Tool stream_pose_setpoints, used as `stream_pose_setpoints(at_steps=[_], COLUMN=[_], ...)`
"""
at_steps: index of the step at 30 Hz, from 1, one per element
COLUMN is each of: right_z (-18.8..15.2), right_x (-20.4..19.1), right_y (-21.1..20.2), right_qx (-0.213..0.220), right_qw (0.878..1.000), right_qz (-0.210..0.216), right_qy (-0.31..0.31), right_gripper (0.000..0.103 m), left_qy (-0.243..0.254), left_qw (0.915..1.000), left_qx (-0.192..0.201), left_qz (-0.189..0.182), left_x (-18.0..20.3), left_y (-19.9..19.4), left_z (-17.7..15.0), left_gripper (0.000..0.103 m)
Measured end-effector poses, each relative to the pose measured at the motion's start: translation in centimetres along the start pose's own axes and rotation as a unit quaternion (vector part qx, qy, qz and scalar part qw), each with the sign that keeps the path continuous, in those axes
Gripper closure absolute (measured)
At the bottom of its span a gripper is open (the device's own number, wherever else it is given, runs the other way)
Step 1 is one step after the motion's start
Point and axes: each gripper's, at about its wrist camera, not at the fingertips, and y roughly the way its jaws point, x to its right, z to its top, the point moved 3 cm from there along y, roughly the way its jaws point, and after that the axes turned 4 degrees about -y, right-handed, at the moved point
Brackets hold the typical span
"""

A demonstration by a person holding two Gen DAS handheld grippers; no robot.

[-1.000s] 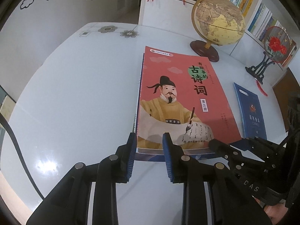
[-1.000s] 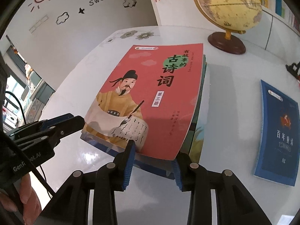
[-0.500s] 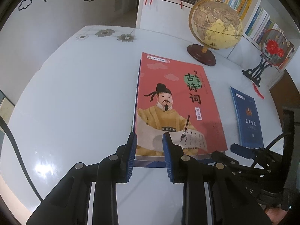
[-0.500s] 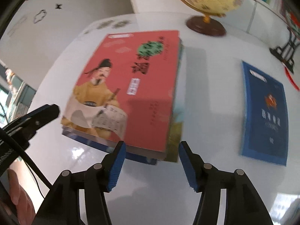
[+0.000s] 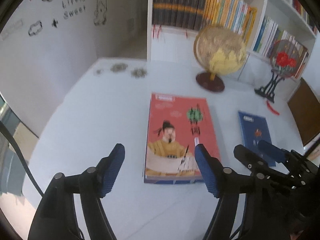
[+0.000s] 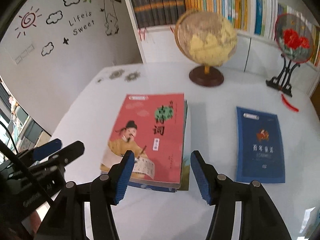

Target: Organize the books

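The left gripper (image 5: 160,154) hangs above the white table (image 5: 90,120), on the near side of the globe (image 5: 220,50). Its jaws are spread wide and hold nothing.

Towards the camera from the globe's base lies the red book (image 6: 152,136), flat and face up on a small stack (image 6: 185,172); the edges of the books beneath show along its right side and near end. The cover looks like a thin, glossy paperback, so I judge it light, bendy and somewhat slippery on the smooth tabletop. A pinch at one corner would probably let it droop. The near short edge or the spine side looks the better place to take hold, with the fingers closing over the full thickness.

The right gripper (image 6: 161,158) hovers over the near end of that stack, jaws also well apart and empty.

To the right of the globe's base and nearer the camera, well apart from the stack, the blue book (image 6: 260,144) lies alone and flat. It seems thinner still, so it likely must be slid or levered up at an edge before it can be gripped.

Behind the globe, the bookcase (image 6: 250,34) holds upright rows of books: dark volumes to the left, then yellow and mixed colours. A round red-flowered fan on a stand (image 6: 292,38) sits to the right.
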Motion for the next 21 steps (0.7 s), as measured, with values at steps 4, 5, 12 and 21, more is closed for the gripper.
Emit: stream_pose_setpoints(at_steps=[4, 5, 12, 21], right_z=[1.2, 1.6, 2.7, 2.2], right_x=[-0.4, -0.3, 0.1, 0.8], right_y=[-1.7, -2.3, -4.6, -3.9], right_qx=[0.020, 0.026, 0.048, 0.033], right_qw=[1.000, 0.999, 0.998, 0.999], right_qz=[-0.015, -0.023, -0.033, -0.032], right_qy=[-0.012, -0.016, -0.015, -0.003], right_gripper=[0.046, 0.046, 0.045, 0.045], left_qy=[0.003, -0.002, -0.010, -0.010], left_qw=[1.0000, 0.9999, 0.9997, 0.9997], left_qx=[0.001, 0.001, 0.019, 0.012], left_qz=[-0.007, -0.013, -0.013, -0.017], left_x=[0.5, 0.6, 1.1, 1.4], left_y=[-1.1, -1.4, -2.6, -2.2], left_z=[1.0, 1.0, 1.4, 1.0], left_gripper=[0.032, 0.032, 0.032, 0.032])
